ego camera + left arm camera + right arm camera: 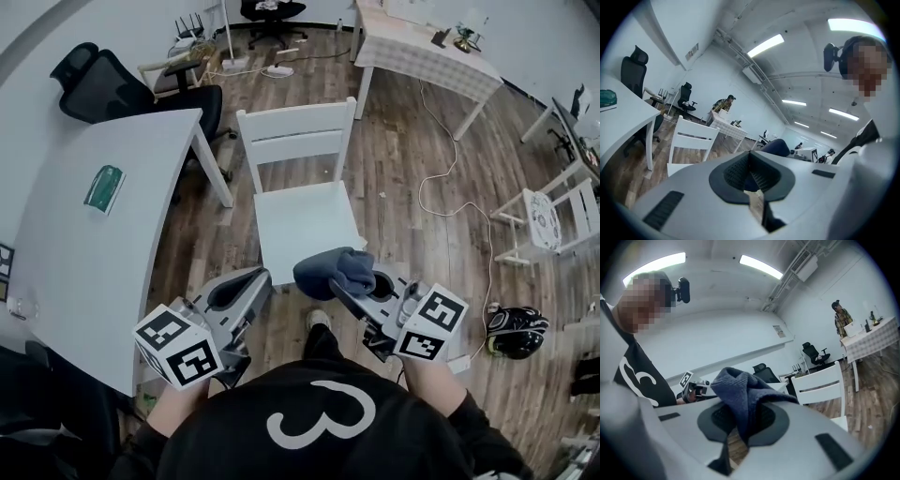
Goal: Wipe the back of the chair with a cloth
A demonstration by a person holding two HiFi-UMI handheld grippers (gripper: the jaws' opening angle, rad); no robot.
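Bunching softly in the clenched right claw [742, 422], the limp blue cloth [739, 387] should drape easily; left claw [751, 172] clenched, empty

Wooden plank floor [412, 141] fills frame. White desk [112, 187] at left; green flat item [104, 188] lies on top, well apart from edges. White chair [302, 187] stands on floor at centre, just beside desk corner. Black office chair [103, 84] upper left. Checked-cloth desk [422, 52] top right. White cable [441, 178] trails across floor right of centre. Black-and-white object [516, 330] on floor lower right, kind unclear.
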